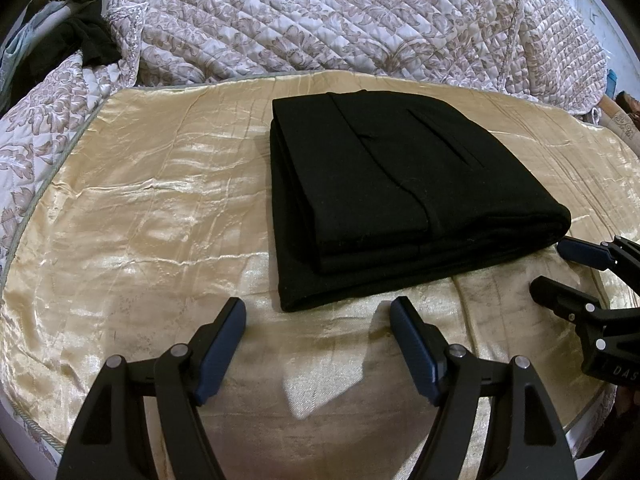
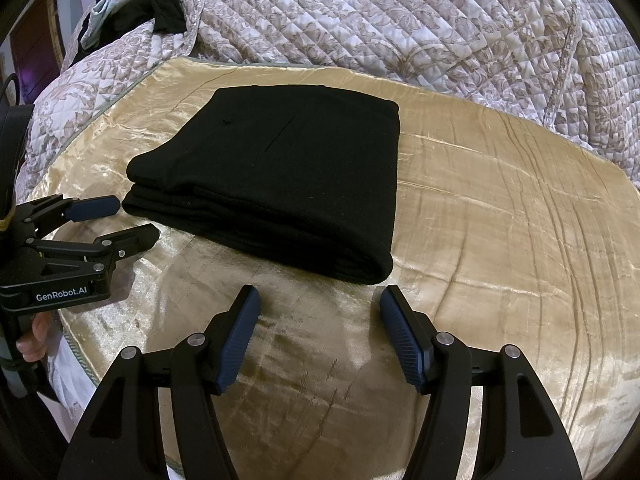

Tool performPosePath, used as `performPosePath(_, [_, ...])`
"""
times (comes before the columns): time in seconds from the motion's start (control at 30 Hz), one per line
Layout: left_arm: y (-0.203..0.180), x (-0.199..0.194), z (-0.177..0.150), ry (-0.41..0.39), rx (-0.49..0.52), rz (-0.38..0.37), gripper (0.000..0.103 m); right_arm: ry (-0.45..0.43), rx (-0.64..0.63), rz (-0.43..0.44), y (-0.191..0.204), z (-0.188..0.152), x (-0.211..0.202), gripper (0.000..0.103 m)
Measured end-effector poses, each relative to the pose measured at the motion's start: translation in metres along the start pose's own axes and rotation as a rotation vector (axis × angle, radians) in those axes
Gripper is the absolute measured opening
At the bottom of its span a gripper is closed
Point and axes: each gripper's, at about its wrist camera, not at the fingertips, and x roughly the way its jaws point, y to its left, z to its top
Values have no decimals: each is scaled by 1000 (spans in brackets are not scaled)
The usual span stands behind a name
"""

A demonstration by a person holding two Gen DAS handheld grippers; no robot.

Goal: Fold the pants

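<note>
The black pants [image 1: 400,192] lie folded into a thick, neat rectangle on a shiny gold cloth [image 1: 160,208]. My left gripper [image 1: 318,312] hovers just in front of the stack's near edge, open, with only gold cloth between its blue pads. My right gripper [image 1: 550,268] comes in from the right beside the stack's near right corner. In the right wrist view the pants [image 2: 280,184] sit ahead and left of the open, empty right gripper [image 2: 320,300]. The left gripper [image 2: 136,218] stands open by the stack's near left corner. Neither gripper touches the pants.
A quilted floral bedspread [image 1: 320,20] is bunched behind the gold cloth [image 2: 500,220]. Dark and pale clothes [image 2: 160,4] are heaped at the far left. A person's fingers [image 2: 32,336] hold the left gripper's handle. The bed's corded edge [image 2: 80,364] runs close below the grippers.
</note>
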Motion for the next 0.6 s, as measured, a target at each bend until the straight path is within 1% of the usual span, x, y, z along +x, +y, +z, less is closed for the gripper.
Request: performPosePath(0.6, [1,0,-1,2,-1,-1,77,-5,-6,-4,1,0,0,65])
